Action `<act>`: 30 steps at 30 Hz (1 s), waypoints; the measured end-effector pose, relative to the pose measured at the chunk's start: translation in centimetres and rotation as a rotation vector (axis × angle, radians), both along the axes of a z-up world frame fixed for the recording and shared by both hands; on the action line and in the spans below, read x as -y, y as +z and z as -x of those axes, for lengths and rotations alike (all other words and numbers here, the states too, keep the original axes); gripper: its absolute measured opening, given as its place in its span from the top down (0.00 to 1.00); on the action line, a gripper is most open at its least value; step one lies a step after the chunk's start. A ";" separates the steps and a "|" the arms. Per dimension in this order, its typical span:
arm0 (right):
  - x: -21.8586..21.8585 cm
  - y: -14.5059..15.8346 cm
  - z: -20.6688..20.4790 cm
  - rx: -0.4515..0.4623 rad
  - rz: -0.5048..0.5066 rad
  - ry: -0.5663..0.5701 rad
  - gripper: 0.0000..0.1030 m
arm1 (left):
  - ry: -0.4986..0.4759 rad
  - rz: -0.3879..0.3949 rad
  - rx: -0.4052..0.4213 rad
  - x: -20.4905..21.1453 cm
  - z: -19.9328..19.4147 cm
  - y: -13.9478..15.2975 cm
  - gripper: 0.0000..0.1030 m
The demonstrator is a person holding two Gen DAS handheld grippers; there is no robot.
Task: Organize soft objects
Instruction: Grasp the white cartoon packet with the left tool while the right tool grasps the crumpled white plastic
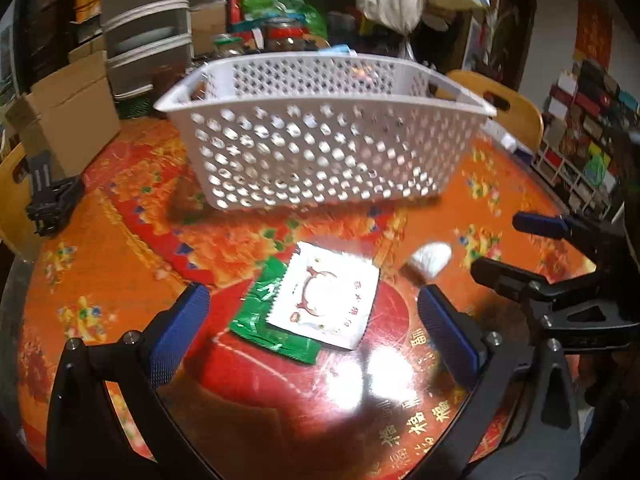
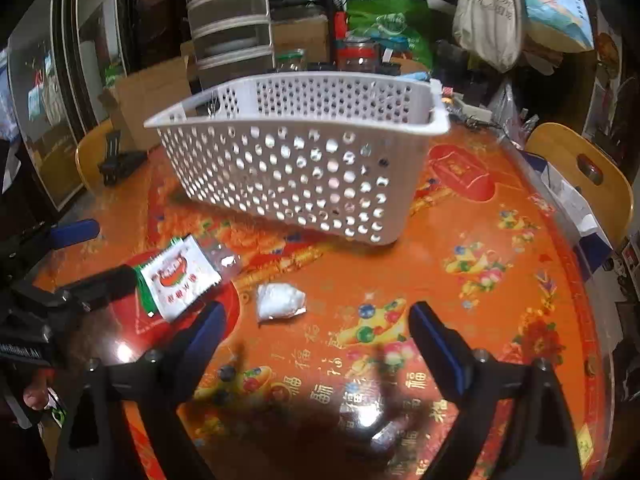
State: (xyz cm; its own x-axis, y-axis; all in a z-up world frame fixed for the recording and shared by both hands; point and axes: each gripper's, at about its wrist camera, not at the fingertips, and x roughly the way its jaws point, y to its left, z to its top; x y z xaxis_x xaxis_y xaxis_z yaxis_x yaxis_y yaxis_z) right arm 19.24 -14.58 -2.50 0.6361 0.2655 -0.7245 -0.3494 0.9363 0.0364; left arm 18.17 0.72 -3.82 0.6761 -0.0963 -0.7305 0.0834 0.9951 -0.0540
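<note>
1. The white basket point(image 1: 320, 136) is standing at the far side of the table point(image 1: 100, 248).
2. Both grippers, left gripper point(image 1: 312, 330) and right gripper point(image 2: 316, 336), are hanging wide open, holding nothing.
3. The white sachet point(image 1: 328, 300) is lying on the green packet point(image 1: 260, 312), between the left jaws.
4. The small white pouch point(image 2: 280, 302) is lying just right of them; it is probably light and soft, so pinching its middle seems best.

You are working in a crowded room at a round table.

Your table point(image 1: 100, 264) wears a glossy orange-red cloth with printed characters, glaring under overhead light. Wooden chairs point(image 2: 580, 168) ring it. Behind stand a grey drawer tower point(image 1: 146, 20), cardboard boxes point(image 1: 68, 120), jars point(image 2: 358, 54), a green bag point(image 2: 394, 24), and hanging tote bags point(image 2: 490, 16).
</note>
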 end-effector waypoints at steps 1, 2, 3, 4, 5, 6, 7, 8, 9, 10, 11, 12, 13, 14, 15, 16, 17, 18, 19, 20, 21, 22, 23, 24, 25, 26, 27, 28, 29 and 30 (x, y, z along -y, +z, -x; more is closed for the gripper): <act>-0.1 -0.4 -0.2 -0.006 0.007 0.000 0.18 | -0.009 -0.010 -0.009 0.4 -0.4 -0.6 0.00; -0.1 -0.6 -0.3 -0.012 0.008 -0.002 0.19 | -0.012 -0.018 -0.015 0.6 -0.5 -0.8 0.00; 0.0 -0.9 -0.4 -0.018 0.003 -0.006 0.19 | -0.014 -0.029 -0.022 0.8 -0.8 -1.4 0.00; 0.2 -1.0 -0.5 -0.025 -0.005 -0.010 0.19 | -0.017 -0.035 -0.030 1.0 -1.2 -1.9 0.00; 0.4 -1.1 -0.6 -0.030 -0.015 -0.012 0.19 | -0.019 -0.036 -0.035 1.1 -1.3 -2.1 0.00; 0.7 -1.2 -0.7 -0.033 -0.022 -0.015 0.19 | -0.021 -0.037 -0.044 1.2 -1.5 -2.4 0.00; 0.8 -1.2 -0.7 -0.034 -0.021 -0.018 0.19 | -0.021 -0.036 -0.051 1.2 -1.8 -2.8 0.00; 0.9 -1.3 -0.8 -0.034 -0.019 -0.020 0.19 | -0.022 -0.036 -0.053 1.3 -1.9 -3.0 0.00; 0.9 -1.3 -0.8 -0.036 -0.018 -0.019 0.19 | -0.022 -0.037 -0.054 1.4 -2.0 -3.1 0.00; 0.9 -1.4 -0.9 -0.037 -0.015 -0.016 0.19 | -0.023 -0.039 -0.054 1.4 -2.0 -3.3 0.01; 0.8 -1.5 -1.0 -0.039 -0.007 -0.015 0.19 | -0.022 -0.042 -0.056 1.5 -2.2 -3.4 0.03; 0.7 -1.6 -1.1 -0.042 -0.003 -0.016 0.19 | -0.022 -0.045 -0.059 1.5 -2.3 -3.5 0.06; 0.6 -1.7 -1.3 -0.046 -0.004 -0.012 0.19 | -0.023 -0.046 -0.061 1.5 -2.3 -3.6 0.12; 0.5 -1.8 -1.4 -0.049 -0.004 -0.009 0.19 | -0.024 -0.048 -0.064 1.5 -2.3 -3.6 0.16; 0.4 -1.9 -1.5 -0.051 -0.004 -0.008 0.19 | -0.025 -0.050 -0.070 1.5 -2.4 -3.8 0.23; 0.3 -2.0 -1.6 -0.054 -0.006 -0.005 0.19 | -0.026 -0.050 -0.076 1.4 -2.3 -4.0 0.30; 0.1 -2.1 -1.7 -0.056 -0.008 -0.001 0.19 | -0.027 -0.045 -0.082 1.2 -2.5 -4.2 0.32; 0.0 -2.2 -1.8 -0.059 -0.010 0.003 0.19 | -0.027 -0.044 -0.082 1.0 -2.5 -4.3 0.34; -0.2 -2.3 -1.9 -0.062 -0.010 0.007 0.19 | -0.027 -0.049 -0.076 0.9 -2.5 -4.4 0.38; -0.4 -2.4 -2.0 -0.064 -0.011 0.012 0.19 | -0.027 -0.051 -0.071 0.7 -2.4 -4.4 0.39; -0.7 -2.5 -2.1 -0.069 -0.009 0.019 0.19 | -0.030 -0.047 -0.068 0.6 -2.4 -4.4 0.42; -1.0 -2.6 -2.3 -0.072 -0.008 0.025 0.19 | -0.033 -0.040 -0.064 0.4 -2.4 -4.3 0.45; -1.2 -2.7 -2.3 -0.074 -0.006 0.030 0.19 | -0.035 -0.035 -0.061 0.3 -2.3 -4.2 0.46; -1.5 -2.8 -2.5 -0.076 -0.005 0.035 0.19 | -0.037 -0.032 -0.056 0.1 -2.2 -4.2 0.49; -1.8 -2.9 -2.6 -0.080 -0.002 0.041 0.19 | -0.039 -0.029 -0.049 -0.1 -2.2 -4.1 0.51; -2.1 -3.0 -2.7 -0.081 0.000 0.044 0.19 | -0.039 -0.025 -0.043 -0.2 -2.1 -3.9 0.52; -2.3 -3.0 -2.8 -0.083 0.002 0.048 0.19 | -0.038 -0.023 -0.037 -0.4 -1.9 -3.8 0.54; -2.5 -3.1 -2.9 -0.086 0.003 0.052 0.19 | -0.037 -0.022 -0.029 -0.6 -1.8 -3.6 0.58; -2.7 -3.2 -3.0 -0.087 0.005 0.055 0.19 | -0.037 -0.020 -0.024 -0.6 -1.6 -3.4 0.60; -2.9 -3.2 -3.1 -0.088 0.008 0.058 0.19 | -0.037 -0.012 -0.015 -0.8 -1.4 -3.2 0.65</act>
State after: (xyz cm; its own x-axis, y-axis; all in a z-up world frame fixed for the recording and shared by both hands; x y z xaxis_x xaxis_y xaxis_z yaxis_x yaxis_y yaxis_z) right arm 22.32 -11.71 -5.73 0.5538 0.2941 -0.7789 -0.3984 0.9151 0.0623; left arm 19.60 1.50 -7.00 0.6609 -0.1124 -0.7420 0.1198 0.9918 -0.0435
